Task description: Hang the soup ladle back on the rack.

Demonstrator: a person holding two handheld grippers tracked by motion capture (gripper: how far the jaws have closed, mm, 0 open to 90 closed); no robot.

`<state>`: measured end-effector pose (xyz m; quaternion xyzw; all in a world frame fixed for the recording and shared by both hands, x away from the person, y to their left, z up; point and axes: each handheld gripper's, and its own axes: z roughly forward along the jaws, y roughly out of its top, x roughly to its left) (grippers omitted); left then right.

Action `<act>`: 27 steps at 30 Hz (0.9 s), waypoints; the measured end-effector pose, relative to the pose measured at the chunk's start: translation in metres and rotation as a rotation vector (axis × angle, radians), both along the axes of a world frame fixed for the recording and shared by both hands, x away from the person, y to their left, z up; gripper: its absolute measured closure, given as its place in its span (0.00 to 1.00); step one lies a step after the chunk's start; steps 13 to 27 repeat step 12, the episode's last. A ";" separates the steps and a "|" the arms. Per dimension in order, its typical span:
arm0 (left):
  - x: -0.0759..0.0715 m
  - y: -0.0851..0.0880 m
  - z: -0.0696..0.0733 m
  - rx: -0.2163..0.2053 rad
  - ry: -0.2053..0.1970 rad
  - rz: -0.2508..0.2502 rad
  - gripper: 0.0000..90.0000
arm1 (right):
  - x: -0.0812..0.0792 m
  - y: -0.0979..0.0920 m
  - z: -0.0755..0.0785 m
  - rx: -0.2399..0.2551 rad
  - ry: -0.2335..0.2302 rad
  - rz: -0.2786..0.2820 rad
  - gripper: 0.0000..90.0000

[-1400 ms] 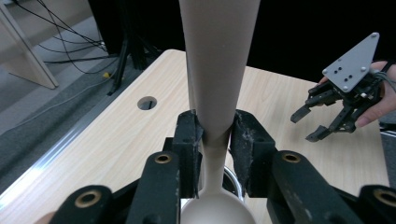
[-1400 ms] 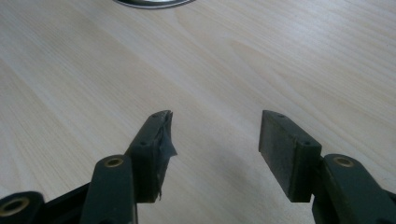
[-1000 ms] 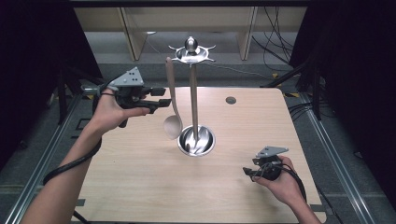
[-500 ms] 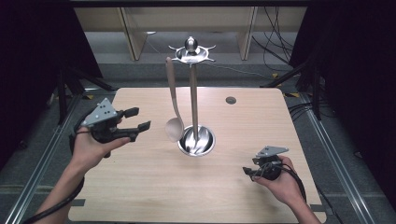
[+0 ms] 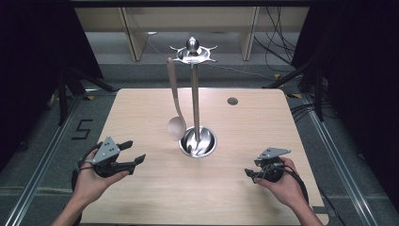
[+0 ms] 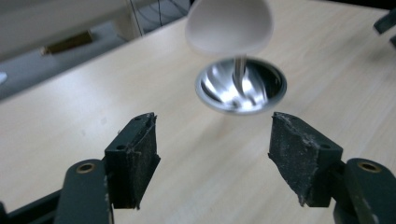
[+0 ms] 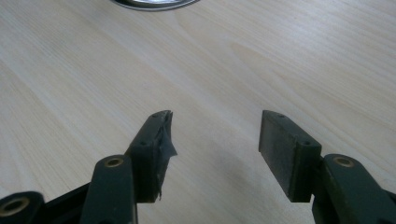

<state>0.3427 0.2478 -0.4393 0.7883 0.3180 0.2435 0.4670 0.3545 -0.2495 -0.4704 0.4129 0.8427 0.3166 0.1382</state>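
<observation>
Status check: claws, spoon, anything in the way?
Left claw open, just opened, nothing between jaws. Right claw open, empty. Spoon hanging on stand, free of both. Nothing in the way.

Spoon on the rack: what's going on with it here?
The spoon hangs from the top of the metal rack at mid-table, bowl down beside the round base, with nothing touching it. The left hand-held gripper, whose jaws have just been opening, sits low by the table's left edge, open and empty. The right hand-held gripper rests near the front right, also open with nothing between its jaws. The hanging looks done.
</observation>
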 end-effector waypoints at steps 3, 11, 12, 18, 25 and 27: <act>-0.005 0.004 -0.017 -0.035 0.039 0.032 0.35 | -0.001 0.001 0.001 0.005 0.015 -0.005 0.50; 0.000 0.013 -0.035 -0.079 0.125 0.092 0.36 | 0.001 0.001 0.000 -0.001 -0.002 0.013 0.50; 0.000 0.014 -0.035 -0.079 0.137 0.106 0.36 | 0.001 0.000 0.000 -0.006 -0.006 0.021 0.50; 0.000 0.014 -0.035 -0.079 0.137 0.106 0.36 | 0.001 0.000 0.000 -0.006 -0.006 0.021 0.50; 0.000 0.014 -0.035 -0.079 0.137 0.106 0.36 | 0.001 0.000 0.000 -0.006 -0.006 0.021 0.50; 0.000 0.014 -0.035 -0.079 0.137 0.106 0.36 | 0.001 0.000 0.000 -0.006 -0.006 0.021 0.50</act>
